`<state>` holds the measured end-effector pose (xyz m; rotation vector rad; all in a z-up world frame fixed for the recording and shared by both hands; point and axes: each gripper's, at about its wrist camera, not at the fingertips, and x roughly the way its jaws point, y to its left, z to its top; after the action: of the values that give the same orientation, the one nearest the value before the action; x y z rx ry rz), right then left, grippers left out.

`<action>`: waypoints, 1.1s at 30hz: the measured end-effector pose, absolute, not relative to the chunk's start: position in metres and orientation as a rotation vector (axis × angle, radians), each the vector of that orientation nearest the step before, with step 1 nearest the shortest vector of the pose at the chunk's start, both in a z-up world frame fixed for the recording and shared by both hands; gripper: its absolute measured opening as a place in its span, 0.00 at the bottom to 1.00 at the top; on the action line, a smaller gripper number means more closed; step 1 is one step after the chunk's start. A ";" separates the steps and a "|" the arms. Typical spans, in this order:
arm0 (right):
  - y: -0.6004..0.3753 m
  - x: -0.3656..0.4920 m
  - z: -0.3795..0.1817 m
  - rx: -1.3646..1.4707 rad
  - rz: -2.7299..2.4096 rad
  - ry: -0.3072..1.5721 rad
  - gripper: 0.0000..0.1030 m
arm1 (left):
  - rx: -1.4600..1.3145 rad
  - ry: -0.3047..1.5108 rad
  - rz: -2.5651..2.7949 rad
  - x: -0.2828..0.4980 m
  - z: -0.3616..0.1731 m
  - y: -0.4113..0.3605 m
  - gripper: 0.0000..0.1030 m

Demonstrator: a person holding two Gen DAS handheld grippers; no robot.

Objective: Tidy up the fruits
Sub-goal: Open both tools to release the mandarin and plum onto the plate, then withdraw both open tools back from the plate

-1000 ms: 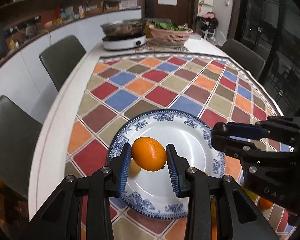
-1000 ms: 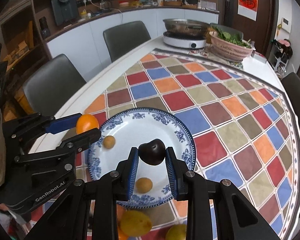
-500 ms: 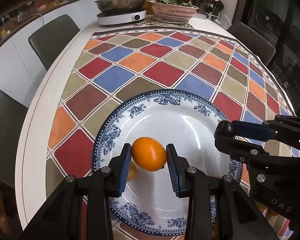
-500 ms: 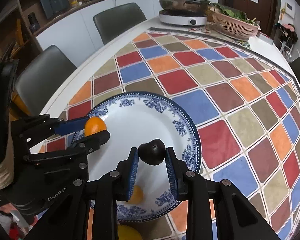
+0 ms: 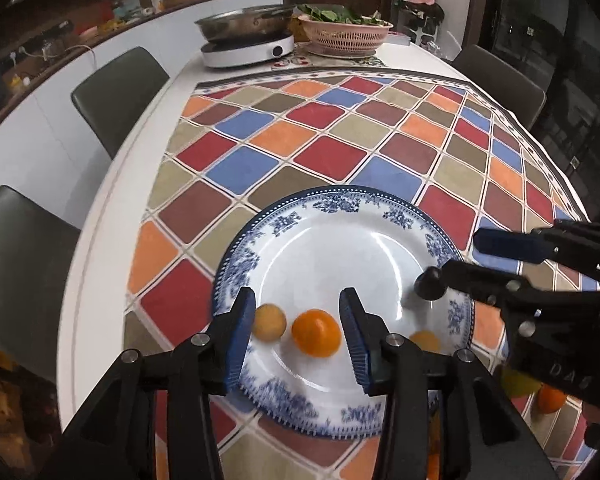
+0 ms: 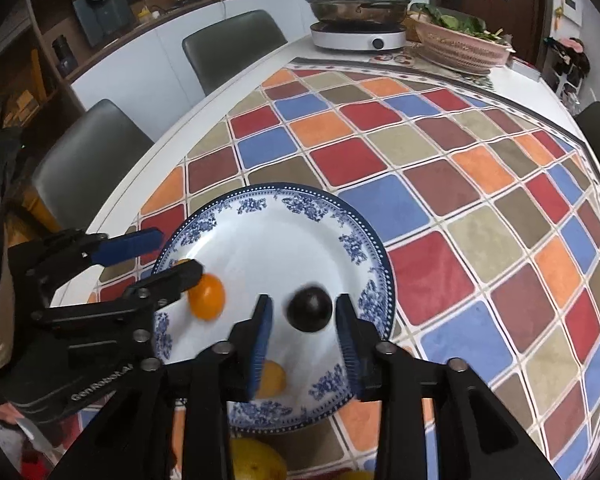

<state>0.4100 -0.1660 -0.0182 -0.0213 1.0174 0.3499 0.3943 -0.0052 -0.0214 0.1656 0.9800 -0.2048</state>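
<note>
A blue-and-white plate (image 5: 342,199) (image 6: 290,194) lies on the checkered cloth. My left gripper (image 5: 296,336) (image 6: 178,252) hangs over its near side with its jaws opening. An orange (image 5: 317,333) (image 6: 207,296) sits on the plate between the pads, with a gap on its left side. My right gripper (image 6: 304,332) (image 5: 456,264) is likewise opening around a dark plum (image 6: 310,309) (image 5: 431,289) that rests on the plate, clear of the left pad. Two small yellow fruits (image 5: 269,322) (image 6: 272,378) also lie on the plate.
Loose fruits lie by the near table edge: a yellow one (image 6: 256,460) and an orange one (image 5: 550,400). At the far end stand an induction cooker with a steel pan (image 5: 248,46) and a pink basket of greens (image 5: 346,34). Chairs (image 5: 120,92) line the left side.
Both grippers held their fruit tight before. Now both pairs of jaws have parted, and the orange and the plum have dropped out of the pads onto the plate.
</note>
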 end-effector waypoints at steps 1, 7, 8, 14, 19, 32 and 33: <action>-0.167 0.408 -0.016 -0.026 0.345 1.009 0.37 | 0.159 0.970 -0.208 0.389 -0.017 -0.004 0.46; -0.173 0.382 0.008 -0.019 0.327 0.959 0.41 | 0.175 0.915 -0.186 0.354 0.007 -0.002 0.50; -0.173 0.376 0.012 -0.022 0.319 0.949 0.43 | 0.185 0.901 -0.183 0.348 0.011 -0.003 0.51; -0.176 0.339 0.028 -0.056 0.281 0.892 0.48 | 0.232 0.839 -0.178 0.310 0.029 -0.002 0.56; -0.176 0.308 0.038 -0.079 0.275 0.858 0.49 | 0.247 0.794 -0.167 0.278 0.042 -0.002 0.61; -0.181 0.231 0.061 -0.080 0.234 0.760 0.69 | 0.253 0.707 -0.205 0.206 0.063 -0.004 0.68; -0.181 0.225 0.063 -0.087 0.226 0.755 0.69 | 0.248 0.703 -0.202 0.203 0.063 -0.003 0.68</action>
<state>0.2248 -0.1813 0.0631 -0.0871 0.7549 0.2260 0.2031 -0.0032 0.0632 0.2478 0.7030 -0.2025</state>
